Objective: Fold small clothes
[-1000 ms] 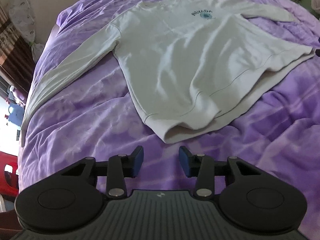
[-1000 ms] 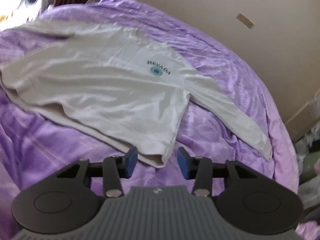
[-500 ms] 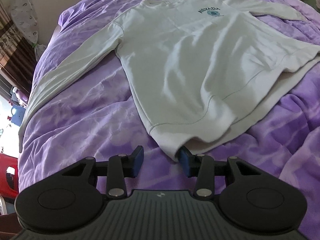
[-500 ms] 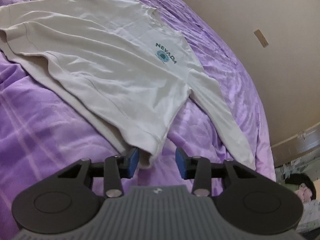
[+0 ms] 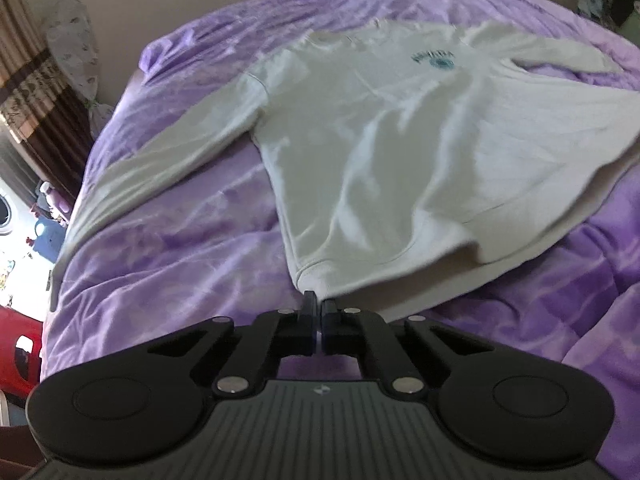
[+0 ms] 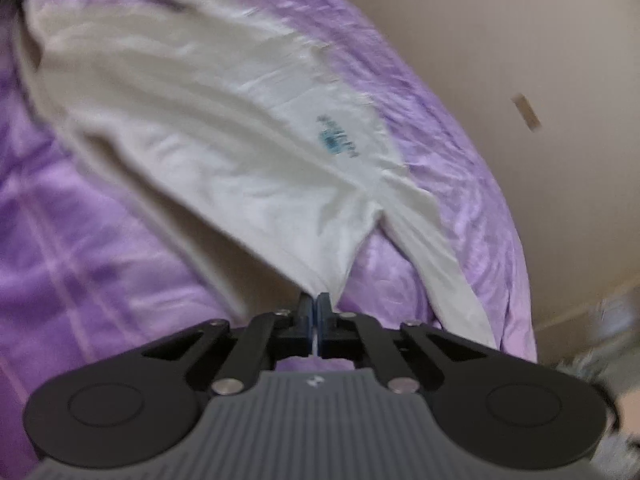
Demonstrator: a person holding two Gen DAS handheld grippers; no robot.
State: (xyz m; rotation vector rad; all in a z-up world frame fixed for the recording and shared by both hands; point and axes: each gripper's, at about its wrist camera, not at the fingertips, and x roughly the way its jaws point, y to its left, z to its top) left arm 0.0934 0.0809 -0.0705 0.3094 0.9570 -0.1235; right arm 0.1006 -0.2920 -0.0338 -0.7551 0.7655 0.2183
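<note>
A cream long-sleeved sweatshirt (image 5: 400, 140) with a teal chest print (image 5: 434, 59) lies on a purple bedspread (image 5: 180, 240). My left gripper (image 5: 319, 300) is shut on the sweatshirt's near hem corner, which is lifted off the bed. In the right wrist view my right gripper (image 6: 316, 302) is shut on the other hem corner of the sweatshirt (image 6: 240, 152), also raised. One sleeve (image 5: 160, 160) stretches left; the other sleeve (image 6: 436, 256) stretches right. The right wrist view is blurred.
A beige wall (image 6: 520, 40) stands behind the bed. A curtain (image 5: 36, 92) and clutter (image 5: 44, 232) sit beyond the bed's left edge. The bedspread (image 6: 80, 260) is wrinkled around the garment.
Both grippers moved onto the hem corners and closed on them. The hem has risen off the bedspread at both corners.
</note>
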